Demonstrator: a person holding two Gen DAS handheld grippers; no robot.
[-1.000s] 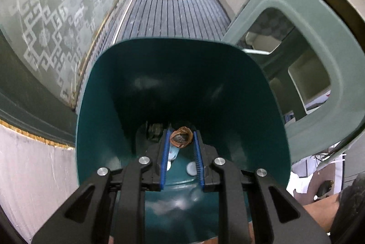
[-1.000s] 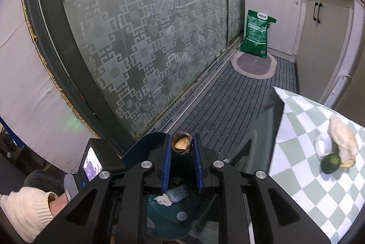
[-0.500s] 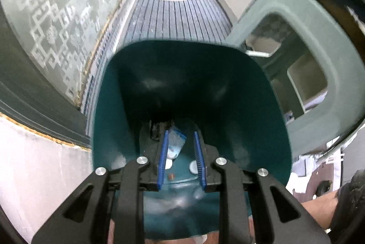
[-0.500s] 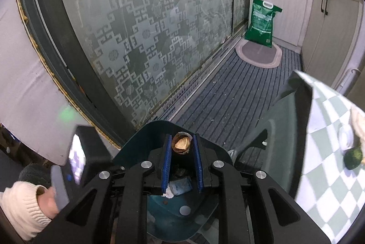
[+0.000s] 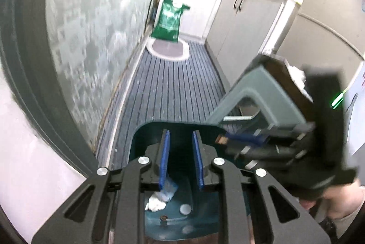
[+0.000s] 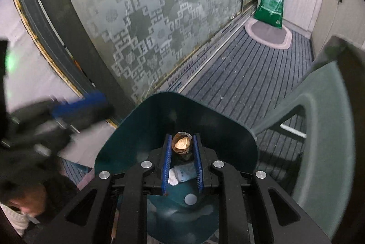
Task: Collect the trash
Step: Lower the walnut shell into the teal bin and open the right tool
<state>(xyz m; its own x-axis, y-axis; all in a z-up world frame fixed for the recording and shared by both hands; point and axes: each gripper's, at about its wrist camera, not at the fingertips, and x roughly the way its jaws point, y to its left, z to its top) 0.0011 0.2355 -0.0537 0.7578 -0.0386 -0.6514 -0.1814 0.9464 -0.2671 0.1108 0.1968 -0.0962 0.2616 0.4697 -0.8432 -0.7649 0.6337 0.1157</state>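
Striped kitchen floor runs behind the bin (image 6: pixel 136 136), over which the right tongs (image 6: pixel 181 153) pinch a nutshell (image 6: pixel 181 144) that may bounce past the rim if dropped early, while the left tongs (image 5: pixel 180 157) close empty.

I see the dark teal bin (image 6: pixel 141 129) standing open-topped on the grey striped floor, with its tall curved back wall rising at the far side. At its bottom lie a crumpled white tissue (image 5: pixel 155 205) and, touching it, a pale blue wrapper (image 5: pixel 169 188), with a round pale spot just beside them. A small brown walnut shell half (image 6: pixel 181 143), its hollow facing me with a tan piece inside, sits pinched above the bin's mouth.
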